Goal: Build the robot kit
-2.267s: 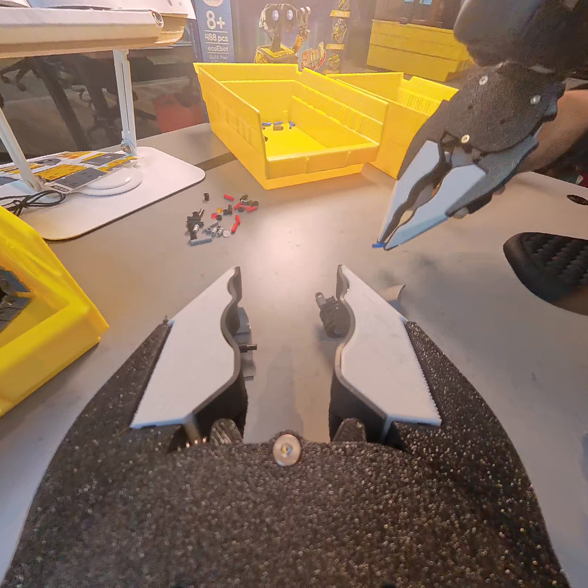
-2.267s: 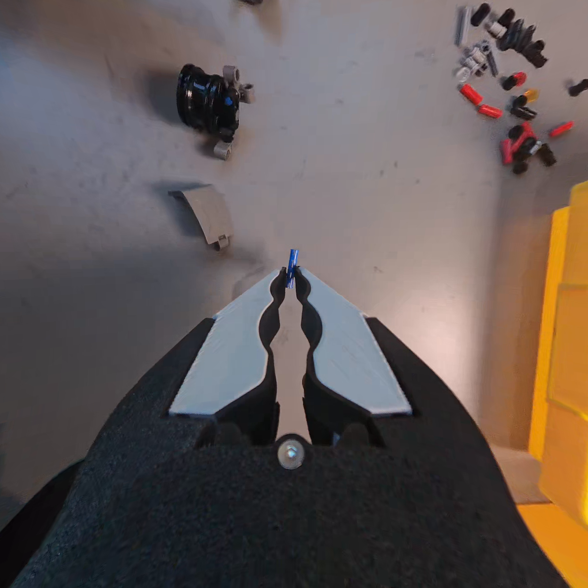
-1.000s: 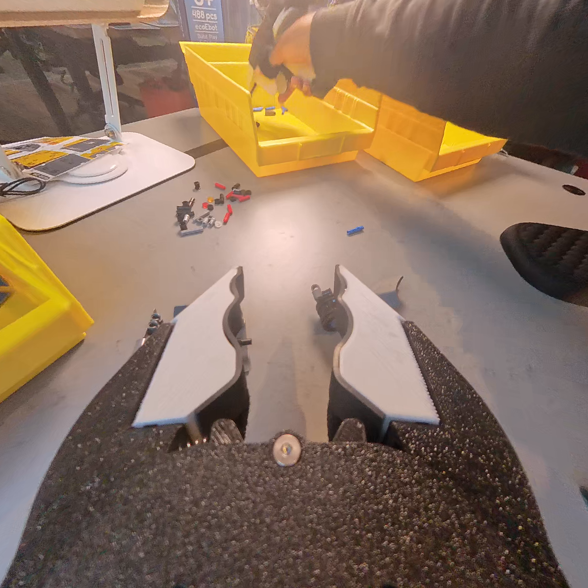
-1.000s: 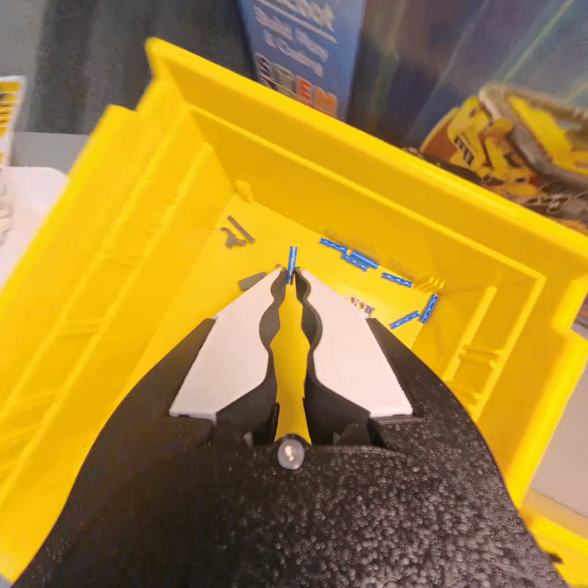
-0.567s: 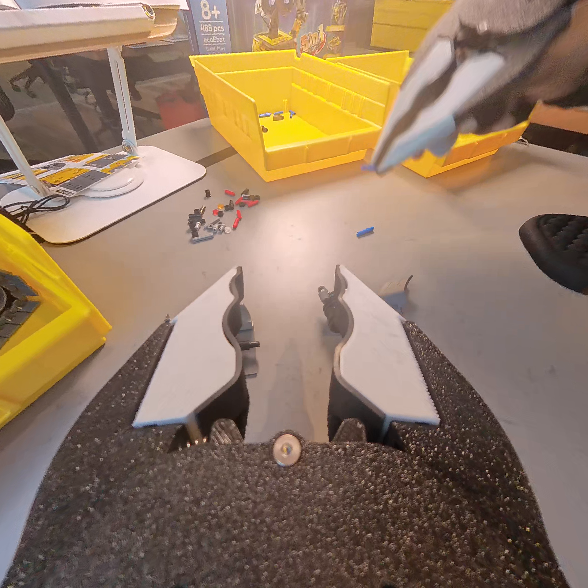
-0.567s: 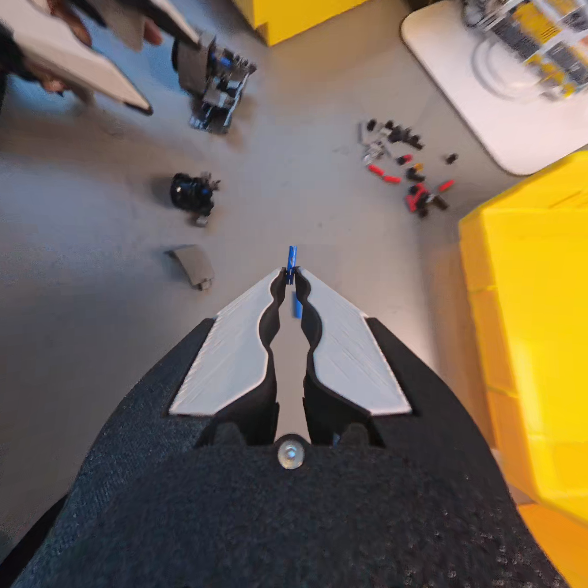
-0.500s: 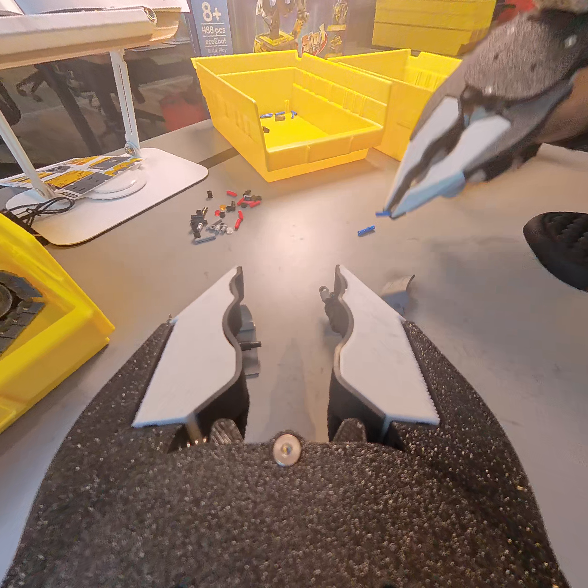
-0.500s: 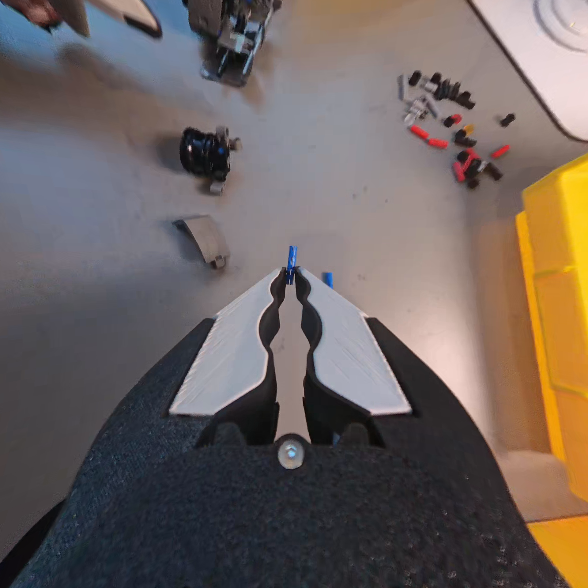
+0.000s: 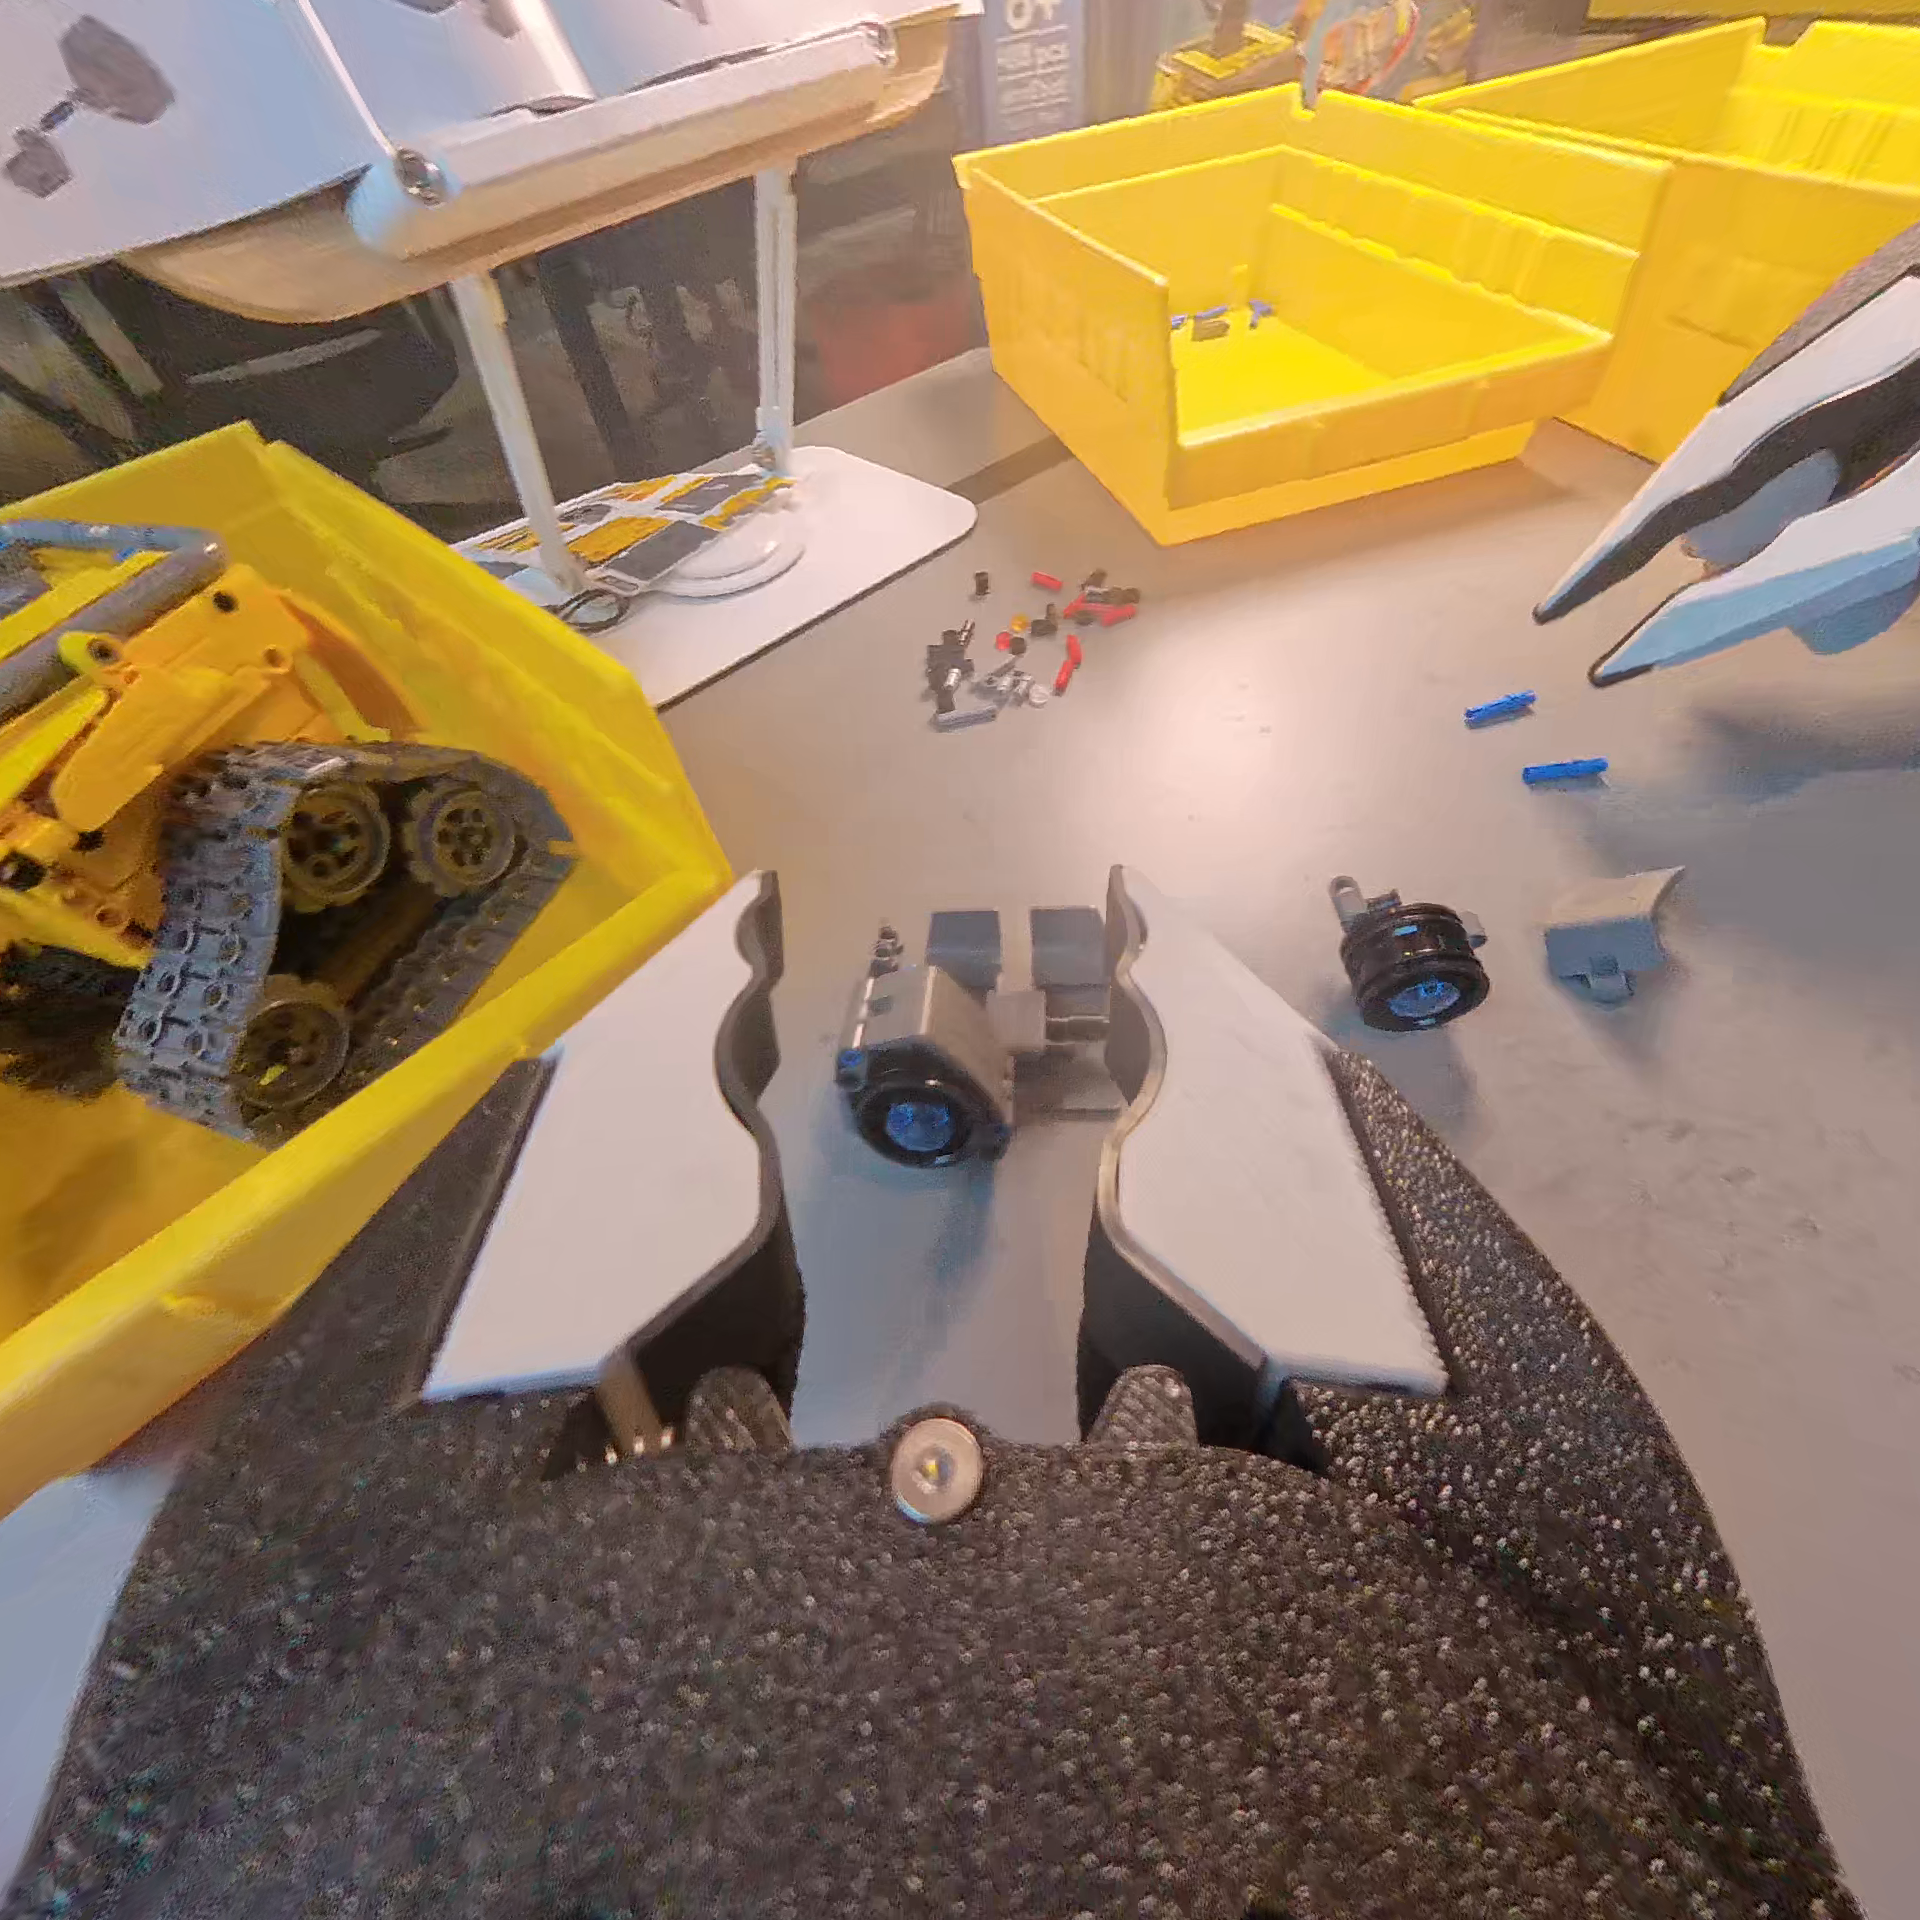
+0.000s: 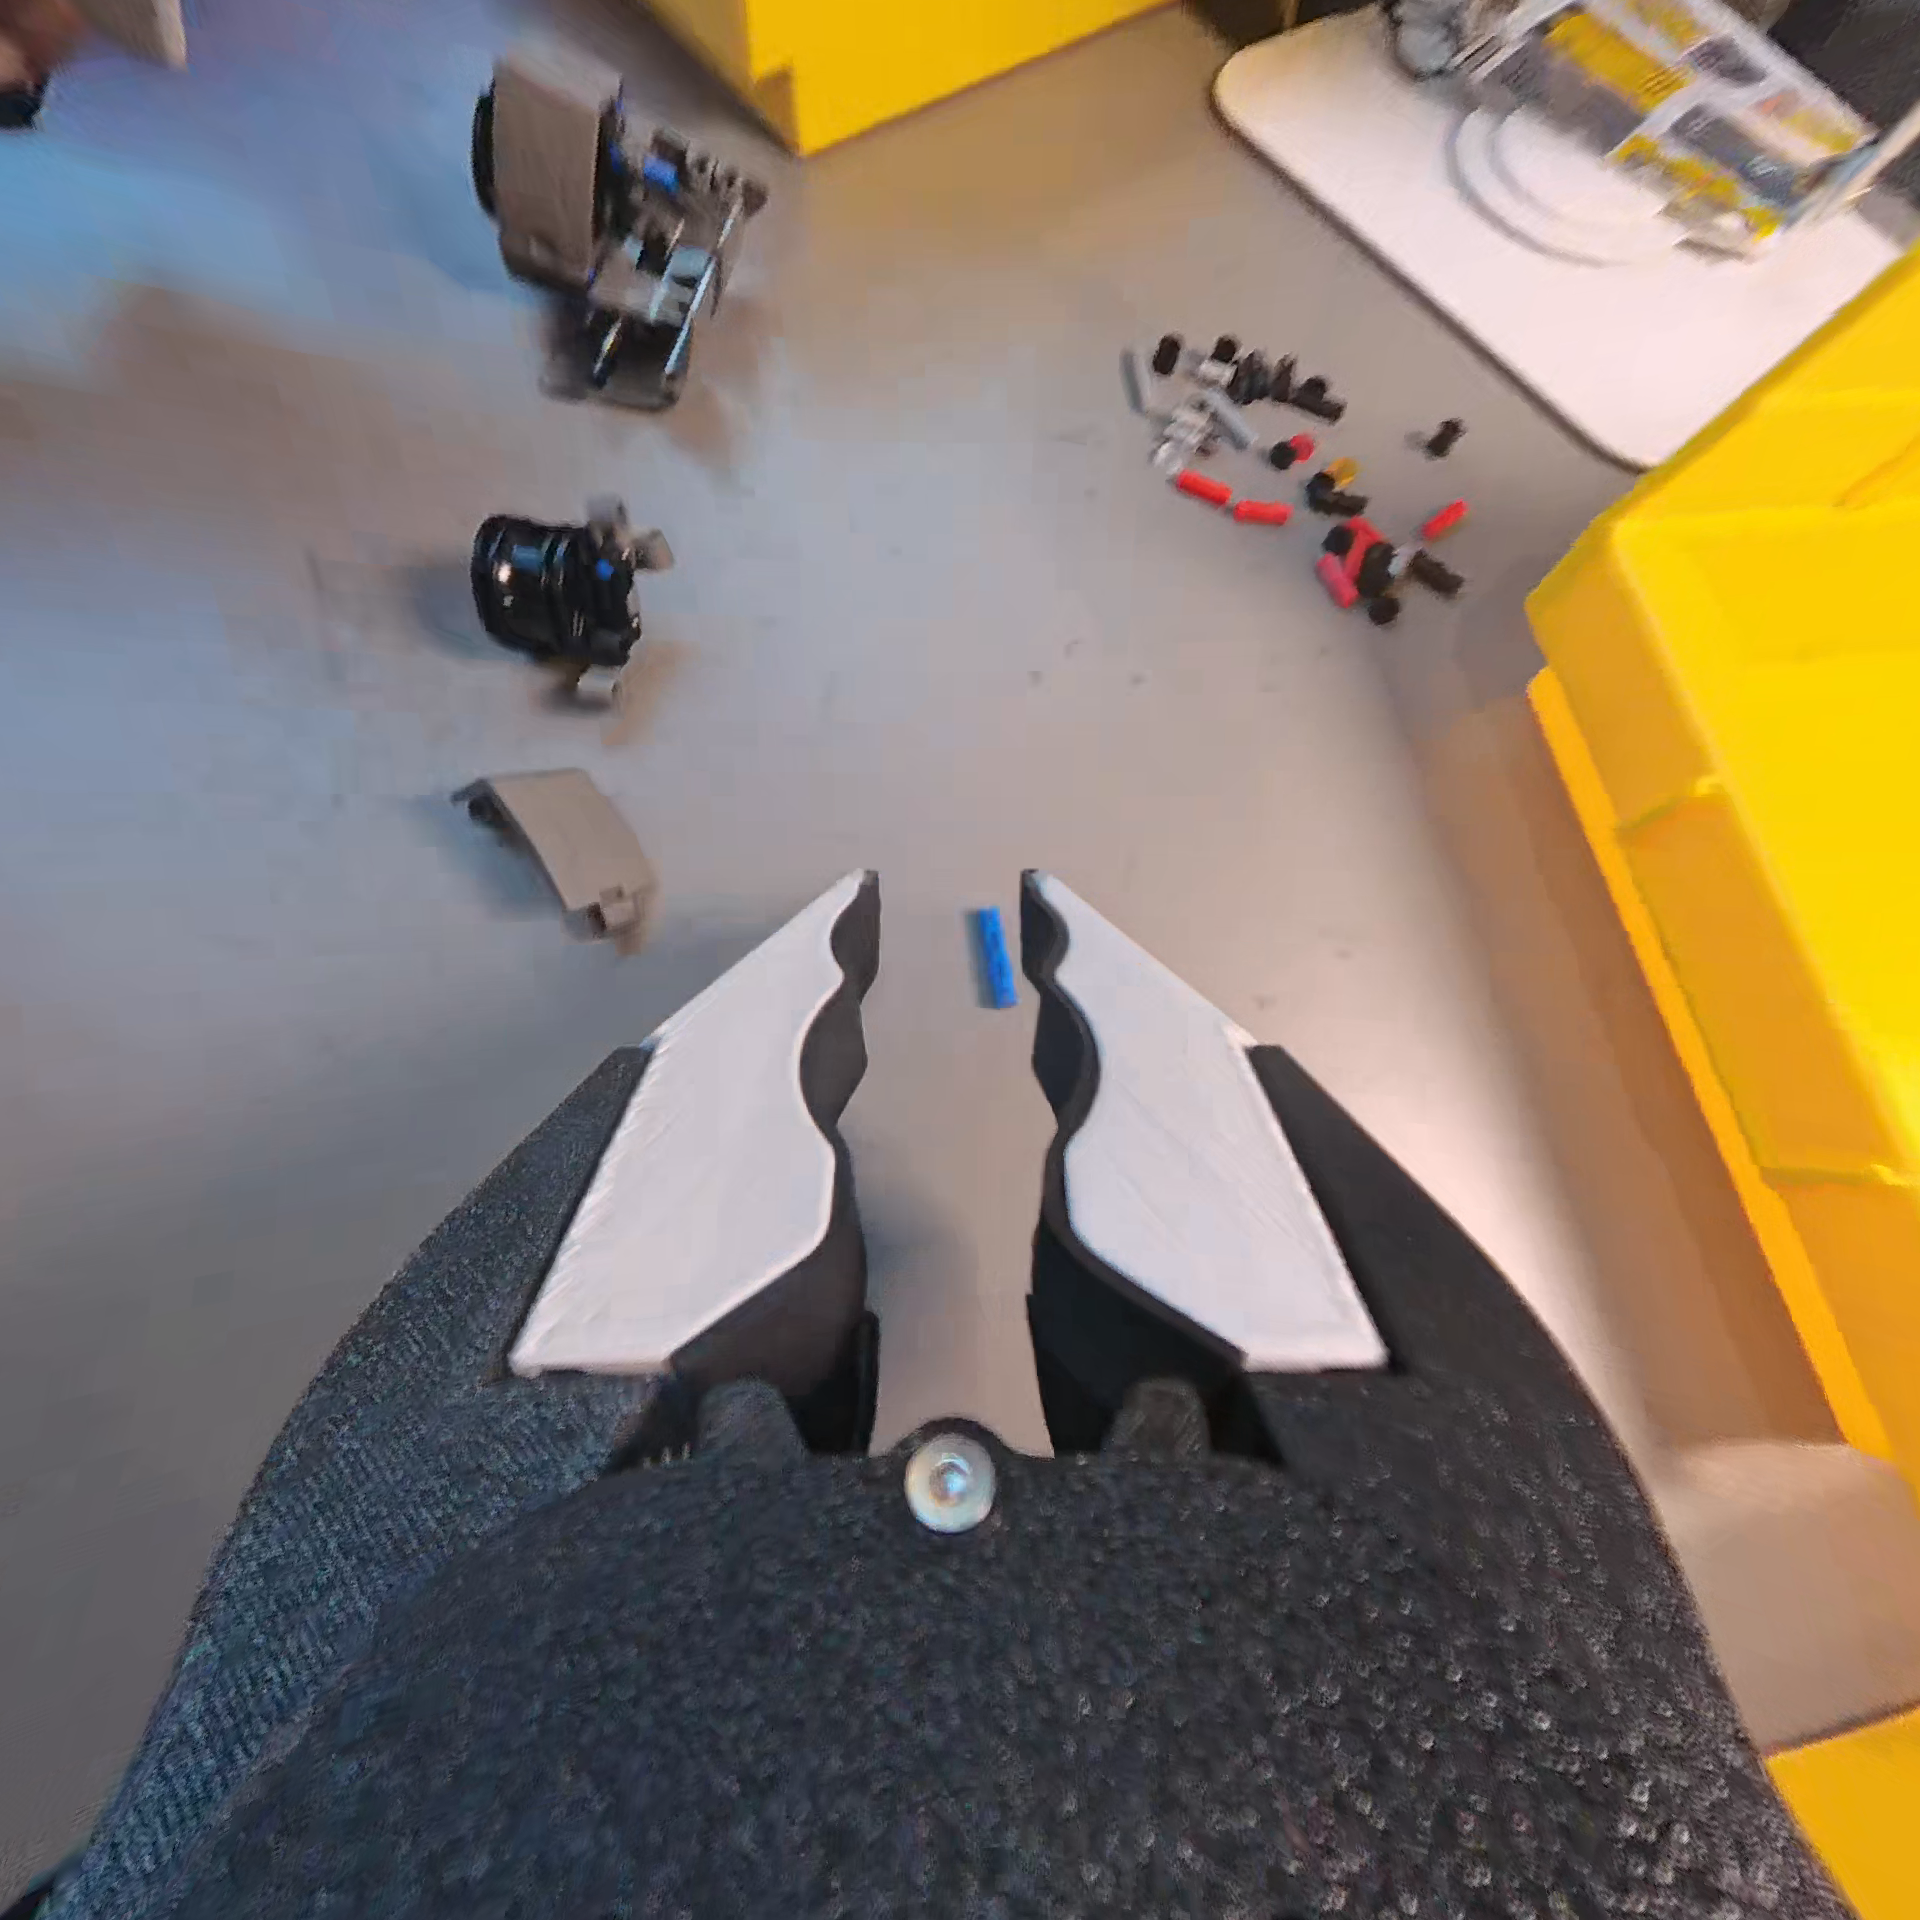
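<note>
My left gripper [image 9: 940, 894] is spread wide and holds nothing; a grey motor block with a black-and-blue hub [image 9: 961, 1039] lies on the grey table [image 9: 1247, 748] between its fingers. My right gripper [image 10: 951, 883] is parted and empty above a blue pin [image 10: 992, 956]. 2 blue pins [image 9: 1498, 709] lie near its tips. A black wheel [image 9: 1411, 966] sits beside a grey curved panel [image 9: 1605, 935].

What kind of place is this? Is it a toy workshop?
Probably a hobby or lab workbench for building toy brick kits: yellow parts bins, a tracked yellow model in one bin, and small loose pieces scattered on the grey table.
</note>
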The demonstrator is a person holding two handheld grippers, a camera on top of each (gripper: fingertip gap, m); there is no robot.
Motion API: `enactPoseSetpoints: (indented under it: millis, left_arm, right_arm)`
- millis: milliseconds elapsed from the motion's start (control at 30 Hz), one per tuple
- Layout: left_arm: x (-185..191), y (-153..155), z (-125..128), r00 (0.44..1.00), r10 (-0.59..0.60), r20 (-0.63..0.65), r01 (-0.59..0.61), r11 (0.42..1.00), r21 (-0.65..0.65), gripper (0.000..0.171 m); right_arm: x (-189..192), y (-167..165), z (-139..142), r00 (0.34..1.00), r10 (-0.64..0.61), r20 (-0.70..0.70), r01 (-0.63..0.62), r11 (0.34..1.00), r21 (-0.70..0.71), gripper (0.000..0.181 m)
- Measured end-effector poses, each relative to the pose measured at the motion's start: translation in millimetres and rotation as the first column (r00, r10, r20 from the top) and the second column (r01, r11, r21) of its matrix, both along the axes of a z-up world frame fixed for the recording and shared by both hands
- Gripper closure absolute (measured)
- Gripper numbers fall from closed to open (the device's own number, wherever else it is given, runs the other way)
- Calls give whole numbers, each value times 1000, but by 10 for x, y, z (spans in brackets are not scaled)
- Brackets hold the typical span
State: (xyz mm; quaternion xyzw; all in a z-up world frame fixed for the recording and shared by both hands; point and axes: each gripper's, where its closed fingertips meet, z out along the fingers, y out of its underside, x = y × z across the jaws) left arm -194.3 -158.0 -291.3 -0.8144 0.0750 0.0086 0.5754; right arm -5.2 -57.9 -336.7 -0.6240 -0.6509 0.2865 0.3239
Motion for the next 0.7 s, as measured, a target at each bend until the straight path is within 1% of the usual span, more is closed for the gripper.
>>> enactPoseSetpoints:
  millis: [67, 133, 267, 333, 433, 500, 600, 700]
  left_arm:
    - [-120, -40, -33, 1000, 24, 10, -24, 999, -23, 107]
    - [-254, -77, -48, 998, 60, -4, -60, 998, -30, 108]
    - [-518, -143, 71, 987, 161, -11, -161, 987, 17, 120]
    - [-582, -167, 140, 983, 184, 11, -184, 982, 42, 123]
    - [-601, -177, 168, 981, 186, 44, -189, 980, 56, 123]
    - [-577, -167, 149, 983, 176, 48, -178, 983, 52, 123]
    - [-526, -143, 104, 987, 158, 36, -160, 986, 39, 123]
    - [-482, -122, 49, 989, 144, 29, -145, 989, 22, 123]
  right_arm:
    - [-23, 203, 90, 996, -65, -68, 66, 998, 13, 152]
    - [2, 370, 48, 991, -108, -73, 111, 993, 41, 152]
    - [74, 408, -142, 993, -109, -36, 110, 993, 37, 153]
    - [107, 386, -225, 995, -98, -6, 98, 994, 37, 154]
    - [116, 383, -238, 997, -82, -4, 82, 995, 54, 156]
    - [113, 383, -247, 998, -65, 3, 64, 996, 63, 159]
    - [95, 304, -273, 999, 7, 36, -8, 999, 35, 159]
    - [46, 260, -281, 997, 65, 49, -67, 997, 38, 159]
